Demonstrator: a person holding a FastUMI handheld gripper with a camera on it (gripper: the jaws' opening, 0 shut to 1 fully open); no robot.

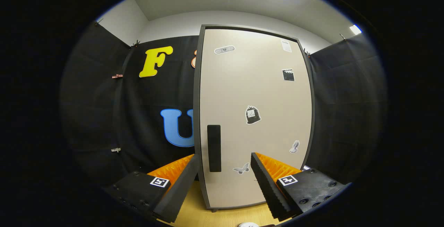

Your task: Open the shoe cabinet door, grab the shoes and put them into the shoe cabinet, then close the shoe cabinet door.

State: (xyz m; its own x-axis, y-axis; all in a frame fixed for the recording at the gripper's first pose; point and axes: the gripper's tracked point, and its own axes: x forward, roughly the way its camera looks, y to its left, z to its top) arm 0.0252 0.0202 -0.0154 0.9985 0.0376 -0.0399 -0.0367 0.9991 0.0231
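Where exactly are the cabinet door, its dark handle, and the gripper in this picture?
cabinet door (256, 92): gripper view, bare middle of the closed panel.
handle (214, 148): gripper view, middle of the dark upright bar.
gripper (225, 161): gripper view, midway between its open fingertips, short of the door.

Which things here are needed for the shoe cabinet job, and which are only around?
For the job:
shoe cabinet door, shut
black handle, ahead between the fingers
claw, open, holding nothing

Only around:
stickers on the door
wooden floor
small white object
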